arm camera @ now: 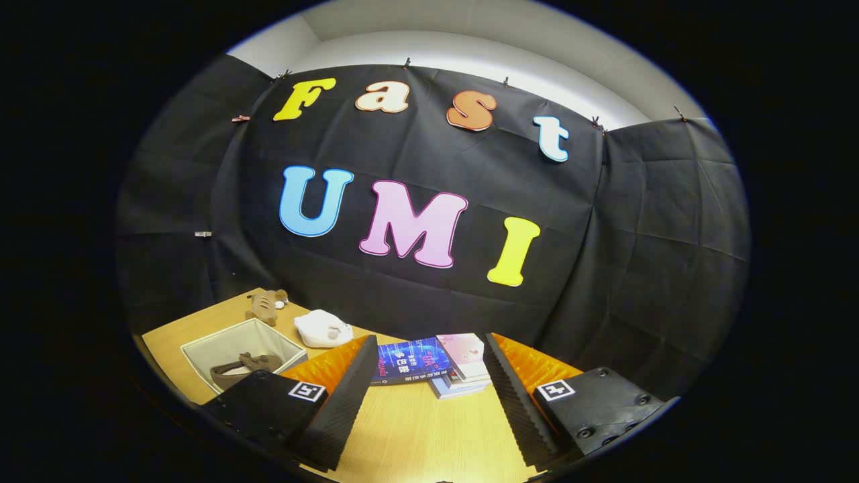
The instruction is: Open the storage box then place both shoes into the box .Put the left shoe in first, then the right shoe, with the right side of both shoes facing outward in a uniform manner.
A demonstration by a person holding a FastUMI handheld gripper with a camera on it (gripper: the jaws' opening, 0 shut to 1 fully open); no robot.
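Over a wooden table [416,429], my gripper [426,392] hangs with its jaws spread wide, holding nothing and touching nothing. Left of the stack of books [436,365], the open storage box [201,345] sits with one brown shoe [241,367] lying inside it. Beyond the box, further from the books, a brown plush toy [267,305] lies near the table's back edge. Between that toy and the books rests a white plush toy [323,329]. The books lie just ahead of my fingers, between their tips.
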